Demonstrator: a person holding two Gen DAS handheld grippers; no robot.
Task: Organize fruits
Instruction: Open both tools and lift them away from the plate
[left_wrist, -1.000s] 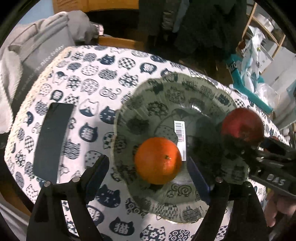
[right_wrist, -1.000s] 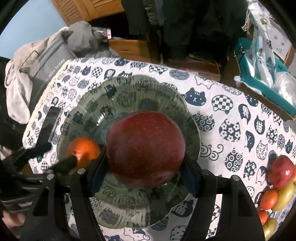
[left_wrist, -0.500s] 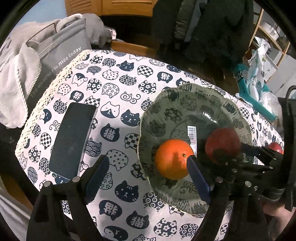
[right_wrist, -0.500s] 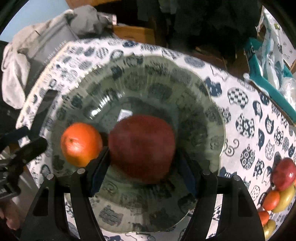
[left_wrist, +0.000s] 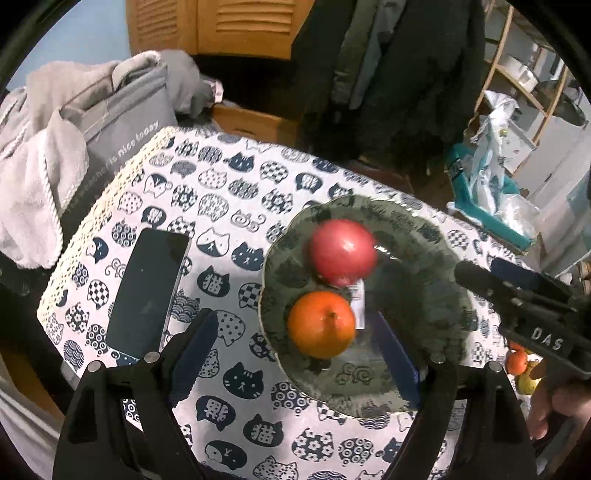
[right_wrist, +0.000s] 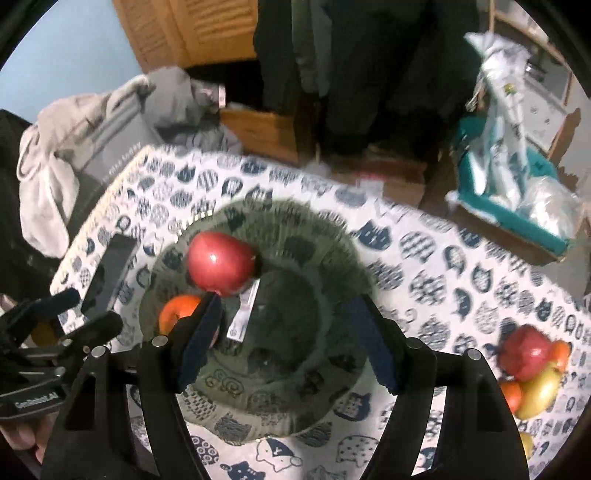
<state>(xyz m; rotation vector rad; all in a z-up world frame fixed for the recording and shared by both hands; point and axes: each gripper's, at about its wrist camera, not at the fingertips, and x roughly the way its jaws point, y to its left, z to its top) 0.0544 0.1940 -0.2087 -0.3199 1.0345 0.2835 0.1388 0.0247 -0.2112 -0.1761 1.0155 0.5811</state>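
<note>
The worktop (left_wrist: 221, 206) has a cloth with cat faces on it. Going from left to right in the left wrist view, a black phone (left_wrist: 147, 295) lies flat on the cloth, just past the left finger of the left hand-held gripper (left_wrist: 295, 354). This gripper has its jaws wide apart and holds nothing. Between its two fingers, a bit ahead, sits an orange (left_wrist: 320, 325) in a green glass bowl (left_wrist: 424, 236). A red apple (left_wrist: 342, 253) sits in the bowl too, just behind the orange and touching it or nearly so. A white sticker (left_wrist: 358, 306) shows on the bowl's bottom beside the orange.

To the right of the bowl the right hand-held gripper (left_wrist: 491, 273) comes in from the side, with a person's hand (left_wrist: 554, 410) under it. Its jaws have just been opening, and now they stand apart with nothing between them. In the right wrist view the apple lies ahead of the left finger (right_wrist: 201, 332), not touching it, and the orange peeks out from behind that finger. The bare middle of the bowl is between the two fingers.

Far to the right of this gripper, more fruit (right_wrist: 532, 365) lies in a small heap on the cloth: red, orange and yellow pieces close together. This view is a bit blurry.
</note>
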